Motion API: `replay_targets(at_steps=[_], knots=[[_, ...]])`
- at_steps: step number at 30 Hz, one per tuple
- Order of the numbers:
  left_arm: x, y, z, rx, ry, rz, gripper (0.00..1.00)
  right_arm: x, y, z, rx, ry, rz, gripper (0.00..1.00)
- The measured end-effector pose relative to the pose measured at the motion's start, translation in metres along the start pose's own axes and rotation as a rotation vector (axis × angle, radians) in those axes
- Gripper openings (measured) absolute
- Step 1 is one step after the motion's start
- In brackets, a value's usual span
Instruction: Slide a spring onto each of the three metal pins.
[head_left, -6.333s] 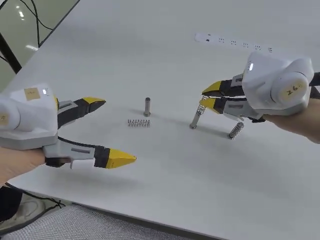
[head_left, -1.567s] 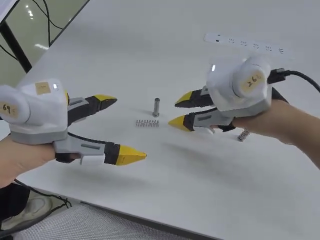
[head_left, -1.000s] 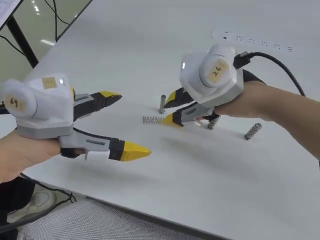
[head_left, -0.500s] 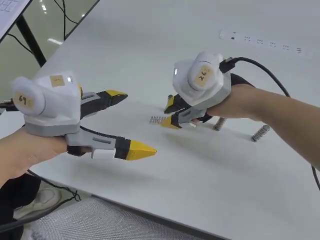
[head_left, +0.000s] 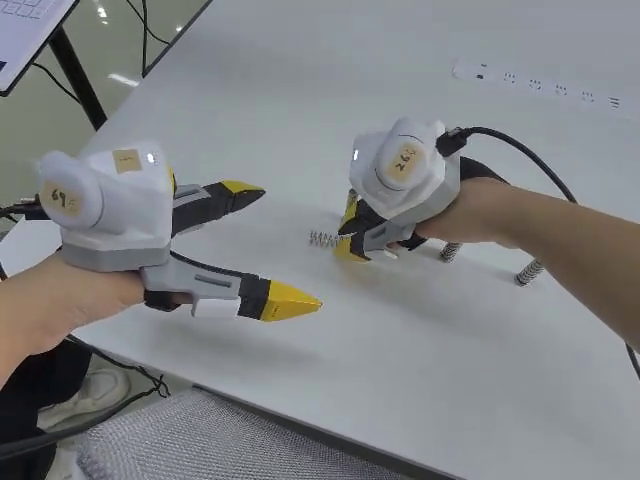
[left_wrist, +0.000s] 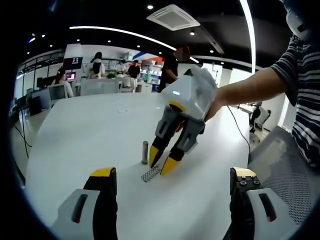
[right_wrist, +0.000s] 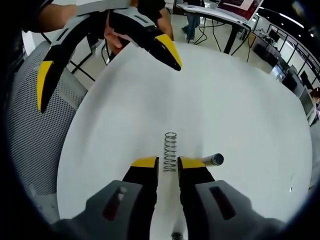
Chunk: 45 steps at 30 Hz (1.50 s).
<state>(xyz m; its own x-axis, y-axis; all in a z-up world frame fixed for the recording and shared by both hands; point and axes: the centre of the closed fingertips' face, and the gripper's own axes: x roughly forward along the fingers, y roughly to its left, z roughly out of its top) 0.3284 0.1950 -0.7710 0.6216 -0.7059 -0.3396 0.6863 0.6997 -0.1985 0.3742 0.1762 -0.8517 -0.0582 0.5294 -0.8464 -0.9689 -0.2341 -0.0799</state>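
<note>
my right gripper (head_left: 350, 243) has swung over from the two sprung pins (head_left: 450, 252) down to the last loose spring (head_left: 322, 240), which lies near the middle of the table (head_left: 300, 80) beside the bare pin (left_wrist: 144, 151). its jaws are slightly apart, straddling the spring's end, so i judge the pinch comes next. my left gripper (head_left: 276, 244) hangs gaping wide.

An open-plan office is indicated; monitor-laden desks (left_wrist: 50, 93), a ceiling air vent (left_wrist: 172, 17) and strip lighting (left_wrist: 120, 32) are seen.

Yellow-tipped right tool (right_wrist: 168, 162), white table (head_left: 300, 100)
</note>
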Motion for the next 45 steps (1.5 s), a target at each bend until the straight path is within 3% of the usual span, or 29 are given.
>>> replay_targets(at_steps=[15,24,45], knots=[[0.004,-0.001,0.002,0.003,0.004,-0.011,0.93,-0.001,0.0,0.004,-0.019,-0.01,-0.011,0.13],[0.013,-0.005,0.001,0.008,0.012,-0.033,0.93,-0.024,0.007,0.008,-0.031,-0.044,-0.022,0.13],[0.033,-0.02,0.005,0.039,0.024,-0.108,0.9,-0.079,0.025,-0.004,0.005,-0.091,-0.085,0.13]])
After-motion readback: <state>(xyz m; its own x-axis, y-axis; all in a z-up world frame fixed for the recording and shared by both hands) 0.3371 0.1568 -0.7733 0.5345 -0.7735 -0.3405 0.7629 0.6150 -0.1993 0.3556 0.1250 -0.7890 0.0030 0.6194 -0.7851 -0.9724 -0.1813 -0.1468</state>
